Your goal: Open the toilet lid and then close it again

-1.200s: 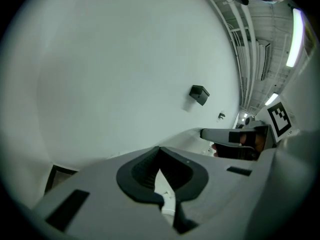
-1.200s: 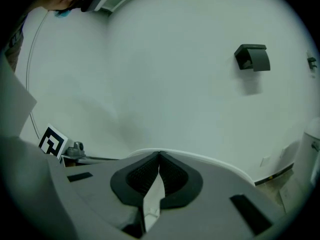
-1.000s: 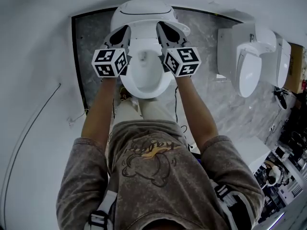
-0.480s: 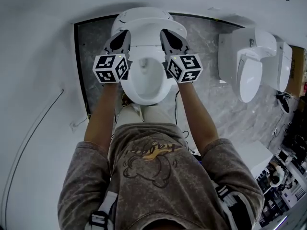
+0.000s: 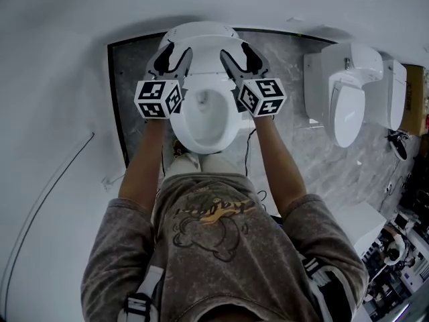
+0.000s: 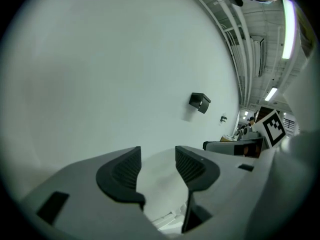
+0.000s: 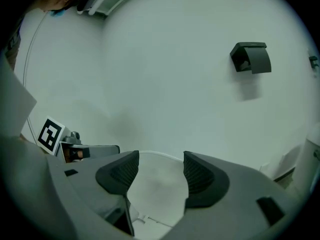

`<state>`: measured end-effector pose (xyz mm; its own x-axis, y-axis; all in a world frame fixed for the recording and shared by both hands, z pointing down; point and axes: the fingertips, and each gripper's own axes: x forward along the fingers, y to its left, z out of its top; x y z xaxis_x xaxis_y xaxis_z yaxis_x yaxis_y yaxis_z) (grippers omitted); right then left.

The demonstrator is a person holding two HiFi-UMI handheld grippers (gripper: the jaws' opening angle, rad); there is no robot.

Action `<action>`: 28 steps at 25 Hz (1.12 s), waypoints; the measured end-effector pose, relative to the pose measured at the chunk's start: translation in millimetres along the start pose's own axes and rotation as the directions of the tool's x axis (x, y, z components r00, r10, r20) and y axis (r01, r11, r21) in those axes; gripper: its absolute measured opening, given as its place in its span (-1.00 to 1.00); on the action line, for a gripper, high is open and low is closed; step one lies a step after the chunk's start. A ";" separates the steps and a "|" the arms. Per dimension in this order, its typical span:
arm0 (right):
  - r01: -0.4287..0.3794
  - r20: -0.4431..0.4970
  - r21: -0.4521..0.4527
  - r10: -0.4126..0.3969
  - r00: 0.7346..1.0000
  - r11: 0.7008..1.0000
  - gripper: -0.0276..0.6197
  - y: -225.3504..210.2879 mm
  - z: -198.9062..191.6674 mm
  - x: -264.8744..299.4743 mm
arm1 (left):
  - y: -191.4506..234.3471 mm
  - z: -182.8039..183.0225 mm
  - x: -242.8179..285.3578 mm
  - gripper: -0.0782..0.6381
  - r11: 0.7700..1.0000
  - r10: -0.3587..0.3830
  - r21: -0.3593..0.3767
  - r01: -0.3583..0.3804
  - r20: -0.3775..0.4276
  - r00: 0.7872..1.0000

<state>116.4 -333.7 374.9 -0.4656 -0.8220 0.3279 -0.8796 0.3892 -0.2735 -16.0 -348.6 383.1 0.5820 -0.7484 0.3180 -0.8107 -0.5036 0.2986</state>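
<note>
1. Upper left of centre, my left gripper (image 5: 175, 51) is opening its jaws, with nothing pinched between them.
2. At top centre, the toilet lid (image 5: 199, 31) stands raised.
3. Just right of it, my right gripper (image 5: 236, 50) is opening too, empty.

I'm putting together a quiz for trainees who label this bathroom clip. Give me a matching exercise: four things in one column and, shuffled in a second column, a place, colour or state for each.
Things
1. toilet lid
2. toilet bowl
3. neighbouring toilet
4. wall box

Place, colour or state
A. black
B. uncovered, in the middle of the head view
C. raised upright
D. off to the right in the head view

Pairs: 1-C, 2-B, 3-D, 4-A
</note>
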 end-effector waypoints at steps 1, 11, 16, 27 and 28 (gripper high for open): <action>-0.001 -0.008 -0.005 0.001 1.000 1.000 -0.06 -2.3 0.8 1.3 | -1.5 2.1 3.2 -0.18 1.000 -0.011 0.010 0.011 -0.003 1.000; -0.048 -0.138 -0.038 0.042 0.990 0.998 -0.06 -31.7 -15.1 28.1 | 1.6 -6.8 39.0 -0.12 0.996 -0.054 0.071 0.061 -0.101 0.993; -0.074 -0.160 -0.029 0.069 0.985 0.997 -0.06 -31.0 -20.4 34.3 | 7.4 -19.1 44.2 -0.12 0.997 -0.046 0.060 0.054 -0.133 0.990; -0.096 -0.143 -0.006 0.094 0.985 0.995 -0.06 -16.1 -20.0 12.1 | -2.5 -17.9 20.6 -0.12 0.997 -0.071 -0.001 0.071 -0.137 0.988; -0.094 -0.141 0.000 0.093 0.986 0.996 -0.06 -14.4 -21.6 6.8 | -5.8 -19.7 16.6 -0.12 0.997 -0.078 -0.008 0.077 -0.137 0.988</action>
<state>123.7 -335.9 400.5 -0.5544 -0.7154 0.4253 -0.8321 0.4647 -0.3029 -0.4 -349.6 404.3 0.6463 -0.6411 0.4140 -0.7629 -0.5566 0.3291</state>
